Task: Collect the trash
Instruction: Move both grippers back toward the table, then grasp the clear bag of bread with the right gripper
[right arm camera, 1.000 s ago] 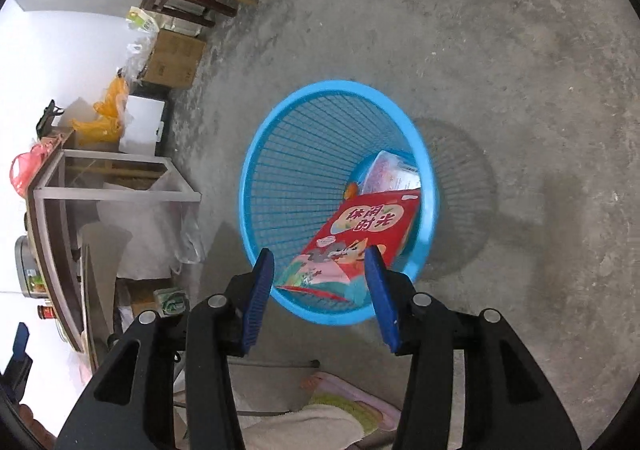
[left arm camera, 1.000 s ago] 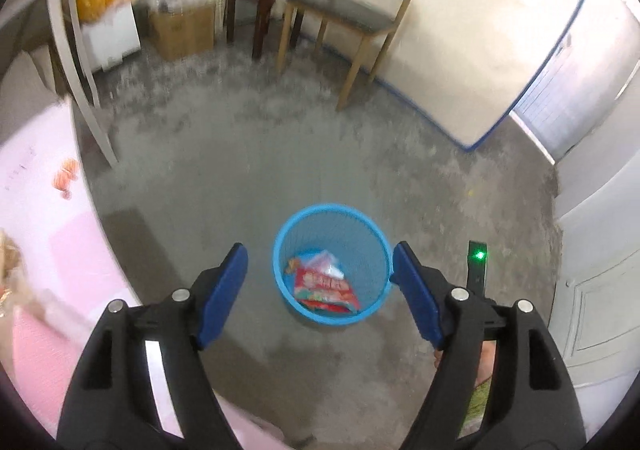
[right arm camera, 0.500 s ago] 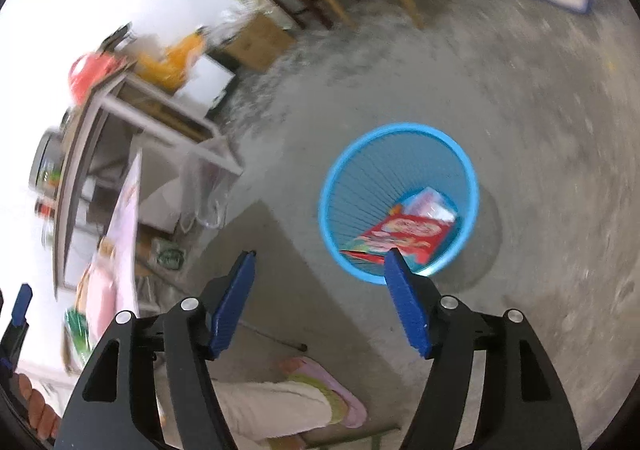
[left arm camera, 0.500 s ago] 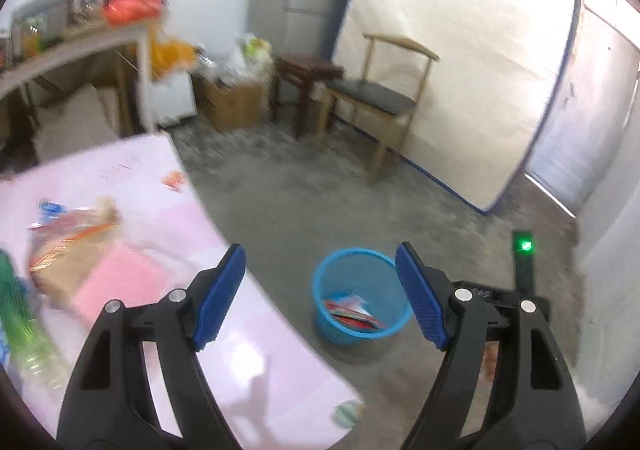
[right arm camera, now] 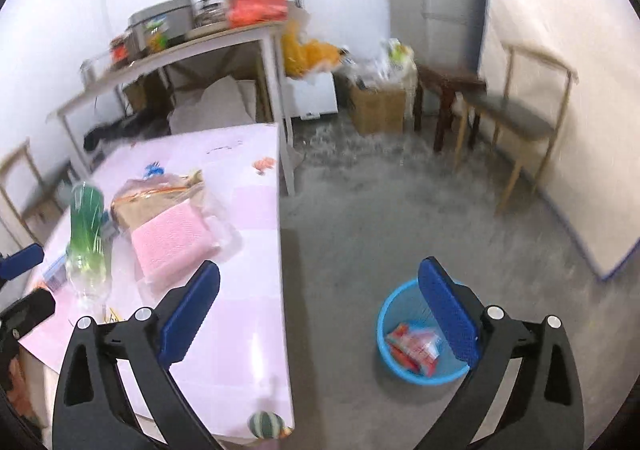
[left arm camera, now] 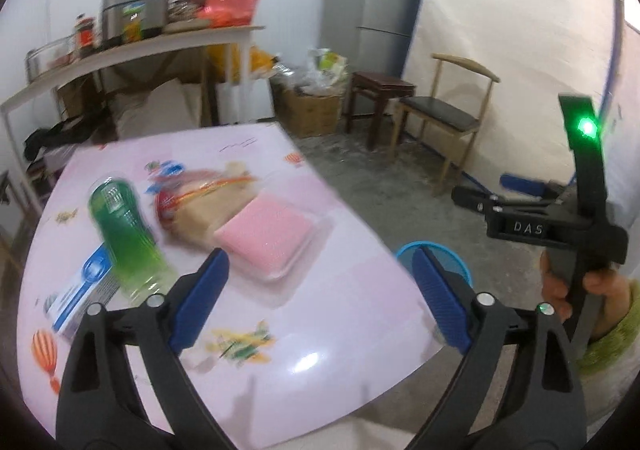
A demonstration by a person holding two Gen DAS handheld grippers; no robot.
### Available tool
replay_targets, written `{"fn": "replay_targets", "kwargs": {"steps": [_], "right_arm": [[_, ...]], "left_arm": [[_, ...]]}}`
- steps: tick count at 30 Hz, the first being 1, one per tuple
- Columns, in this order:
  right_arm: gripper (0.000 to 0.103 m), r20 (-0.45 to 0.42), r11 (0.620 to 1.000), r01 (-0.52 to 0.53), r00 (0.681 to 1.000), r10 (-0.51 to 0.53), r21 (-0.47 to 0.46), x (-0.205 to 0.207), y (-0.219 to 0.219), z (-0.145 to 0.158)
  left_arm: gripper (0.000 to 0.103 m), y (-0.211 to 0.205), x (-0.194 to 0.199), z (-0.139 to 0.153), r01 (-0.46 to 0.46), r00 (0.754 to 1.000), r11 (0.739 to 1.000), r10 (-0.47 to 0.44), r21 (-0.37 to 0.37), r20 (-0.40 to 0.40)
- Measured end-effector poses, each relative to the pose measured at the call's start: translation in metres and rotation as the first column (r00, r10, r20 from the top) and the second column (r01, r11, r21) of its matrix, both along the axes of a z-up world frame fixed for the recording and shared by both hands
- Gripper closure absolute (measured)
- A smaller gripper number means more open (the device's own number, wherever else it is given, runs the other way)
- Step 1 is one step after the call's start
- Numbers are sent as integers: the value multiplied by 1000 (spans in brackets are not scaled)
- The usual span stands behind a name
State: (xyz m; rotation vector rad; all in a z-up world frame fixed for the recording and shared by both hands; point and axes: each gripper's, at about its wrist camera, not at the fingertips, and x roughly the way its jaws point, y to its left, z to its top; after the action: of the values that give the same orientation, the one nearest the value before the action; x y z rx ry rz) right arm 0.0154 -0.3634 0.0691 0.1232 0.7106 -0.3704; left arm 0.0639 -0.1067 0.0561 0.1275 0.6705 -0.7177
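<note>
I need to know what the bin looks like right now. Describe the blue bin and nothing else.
The blue bin is a round, open-topped basket of ribbed, lattice-like plastic. It stands upright on the grey floor, right of the pink table and apart from it. Red snack wrappers lie in its bottom. No gripper touches it.

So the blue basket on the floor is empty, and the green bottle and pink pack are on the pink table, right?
Not quite: the blue basket is not empty. The right wrist view shows red snack wrappers lying inside it. The green bottle and pink pack are indeed on the pink table.
</note>
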Motion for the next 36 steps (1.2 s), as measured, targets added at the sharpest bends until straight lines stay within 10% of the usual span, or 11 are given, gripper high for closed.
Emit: {"fn": "replay_targets", "kwargs": {"steps": [8, 14, 25, 36], "right_arm": [[6, -76, 987, -94, 994, 84, -127, 35, 61, 22], [6, 50, 978, -208, 977, 209, -29, 46, 86, 37], [6, -53, 895, -348, 925, 376, 280, 163, 125, 37], [7, -368, 870, -387, 795, 483, 305, 314, 162, -22]], "left_arm": [[10, 68, 9, -23, -96, 992, 995, 94, -13, -79], [9, 109, 23, -35, -145, 985, 989, 141, -37, -95], [9, 163, 58, -55, -257, 950, 956, 223, -139, -219], [9, 179, 78, -63, -251, 958, 955, 221, -158, -185]]}}
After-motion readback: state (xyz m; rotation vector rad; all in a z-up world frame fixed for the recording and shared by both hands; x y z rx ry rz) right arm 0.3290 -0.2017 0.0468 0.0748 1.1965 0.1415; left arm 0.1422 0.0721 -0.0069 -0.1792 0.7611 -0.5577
